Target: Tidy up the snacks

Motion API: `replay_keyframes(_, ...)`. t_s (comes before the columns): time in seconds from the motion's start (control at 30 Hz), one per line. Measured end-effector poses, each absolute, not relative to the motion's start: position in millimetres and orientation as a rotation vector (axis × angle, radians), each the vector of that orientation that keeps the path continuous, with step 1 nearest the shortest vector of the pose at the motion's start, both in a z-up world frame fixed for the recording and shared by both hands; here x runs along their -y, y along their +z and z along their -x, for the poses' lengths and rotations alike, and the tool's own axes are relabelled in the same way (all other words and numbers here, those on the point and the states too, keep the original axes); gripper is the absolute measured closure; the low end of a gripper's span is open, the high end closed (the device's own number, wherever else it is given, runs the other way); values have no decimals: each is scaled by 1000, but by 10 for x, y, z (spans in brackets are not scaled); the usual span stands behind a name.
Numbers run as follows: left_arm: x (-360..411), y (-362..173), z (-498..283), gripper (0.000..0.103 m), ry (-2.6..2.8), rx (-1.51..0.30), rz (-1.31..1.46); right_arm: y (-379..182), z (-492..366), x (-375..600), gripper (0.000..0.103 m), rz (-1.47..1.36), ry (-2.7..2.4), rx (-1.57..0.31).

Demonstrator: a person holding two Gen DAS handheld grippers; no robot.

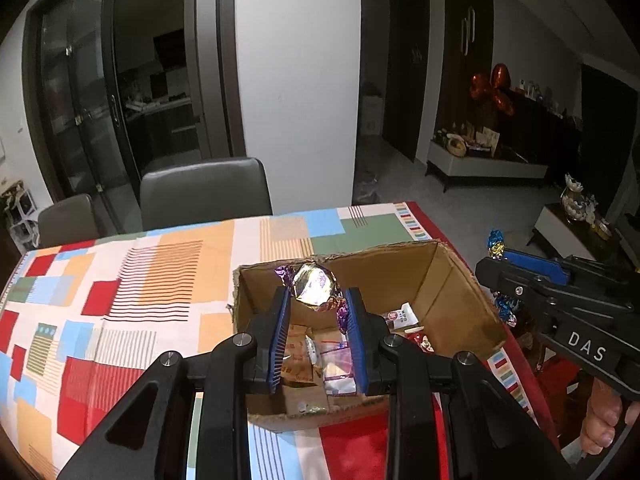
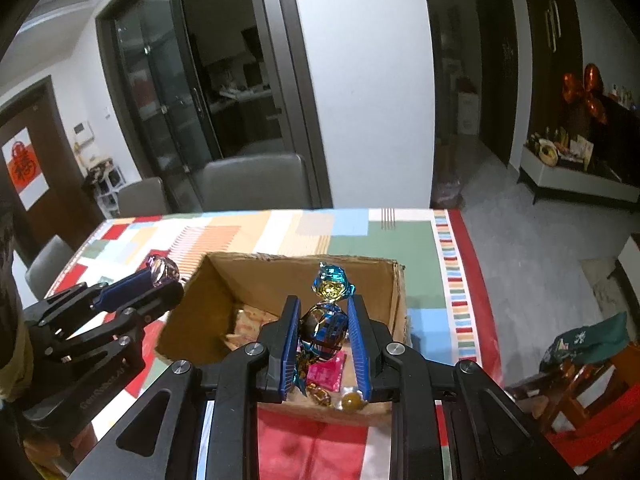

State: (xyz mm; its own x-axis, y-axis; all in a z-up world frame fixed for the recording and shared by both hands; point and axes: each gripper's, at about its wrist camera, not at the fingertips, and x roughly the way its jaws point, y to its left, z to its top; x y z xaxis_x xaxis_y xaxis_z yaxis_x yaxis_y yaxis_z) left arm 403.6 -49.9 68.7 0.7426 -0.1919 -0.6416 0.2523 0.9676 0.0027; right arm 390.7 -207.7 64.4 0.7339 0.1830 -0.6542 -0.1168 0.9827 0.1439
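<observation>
An open cardboard box (image 1: 452,296) sits on the patterned tablecloth and holds several wrapped snacks (image 1: 320,356). My left gripper (image 1: 318,300) is shut on a purple and gold foil candy (image 1: 314,286), held above the box's left part. My right gripper (image 2: 324,320) is shut on a blue and gold foil candy (image 2: 326,320), held above the box (image 2: 200,300) near its right side. The right gripper also shows in the left wrist view (image 1: 496,252), and the left gripper in the right wrist view (image 2: 162,274). Pink and gold sweets (image 2: 328,376) lie in the box.
The table (image 1: 120,280) carries a colourful checked cloth with a red border. Two grey chairs (image 1: 204,192) stand at its far side. A white low cabinet (image 1: 484,166) and dark furniture stand at the right. A wooden chair (image 2: 580,384) is at the lower right.
</observation>
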Motion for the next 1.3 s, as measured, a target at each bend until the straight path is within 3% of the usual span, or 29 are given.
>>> replay_keyframes(0.23, 549, 548, -4232, 72, -232, -758, -124, 537, -4114, 2063, 78, -83, 148, -807)
replay_keyframes(0.3, 561, 528, -4252, 60, -220, -765, -134, 514, -4157, 2062, 78, -77, 136, -823)
replay_keyframes(0.33, 560, 519, -4256, 60, -205, -765, -138, 501, -4166, 2053, 77, -73, 128, -828)
replay_keyframes(0.43, 528, 511, -4252, 51, -163, -772, -142, 472, -4167, 2035, 56, -59, 100, -844)
replay_keyframes(0.5, 508, 506, -4220, 42, -144, -773, -143, 472, -4136, 2052, 54, -57, 84, -843)
replay_keyframes(0.57, 492, 517, -4167, 40, -126, -767, -141, 462, -4108, 2079, 54, -63, 78, -851)
replay_keyframes(0.7, 434, 572, -4047, 28, -118, -751, -122, 478, -3973, 2103, 44, -67, 64, -840)
replay_keyframes(1.17, 236, 940, -3052, 2, -91, -584, -63, 785, -3054, 2126, 23, -57, 45, -663)
replay_keyframes(1.3, 170, 964, -2687, 0, -78, -541, -60, 841, -2678, 2076, 17, -38, 46, -607)
